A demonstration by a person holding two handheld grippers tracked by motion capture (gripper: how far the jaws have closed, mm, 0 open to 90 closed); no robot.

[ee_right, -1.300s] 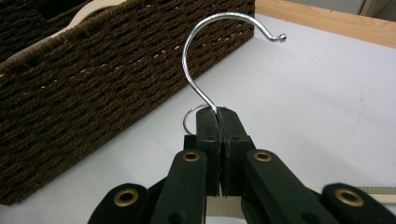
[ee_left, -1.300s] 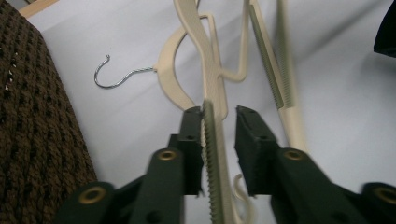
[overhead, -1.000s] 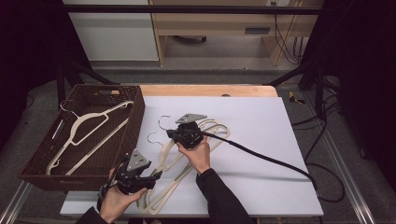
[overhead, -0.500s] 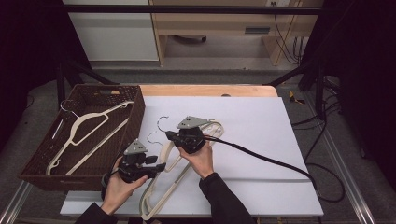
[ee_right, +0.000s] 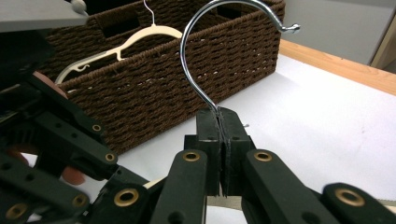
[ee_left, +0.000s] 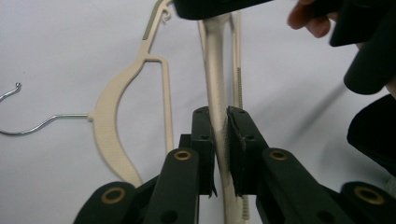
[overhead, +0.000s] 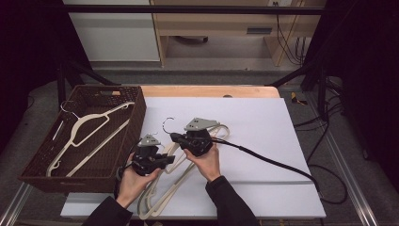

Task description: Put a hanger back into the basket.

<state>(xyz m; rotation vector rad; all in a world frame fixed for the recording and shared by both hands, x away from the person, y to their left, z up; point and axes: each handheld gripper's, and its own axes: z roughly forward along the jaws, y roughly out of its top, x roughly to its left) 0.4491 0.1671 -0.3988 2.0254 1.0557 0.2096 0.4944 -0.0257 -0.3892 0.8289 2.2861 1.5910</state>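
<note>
The cream plastic hanger (overhead: 181,162) lay atop a pile of like hangers (overhead: 160,197) on the white table (overhead: 263,136), just right of the brown wicker basket (overhead: 35,172). The right gripper (overhead: 175,137) was clamped tight on its chrome hook (ee_right: 210,51). The left gripper (overhead: 170,159), whose jaws had just been closing, pinched the hanger's arm (ee_left: 215,84). The left gripper view showed another hanger (ee_left: 116,116) flat beside it. The right gripper view showed the basket wall close behind the hook, with a hanger (ee_right: 121,46) inside the basket.
</note>
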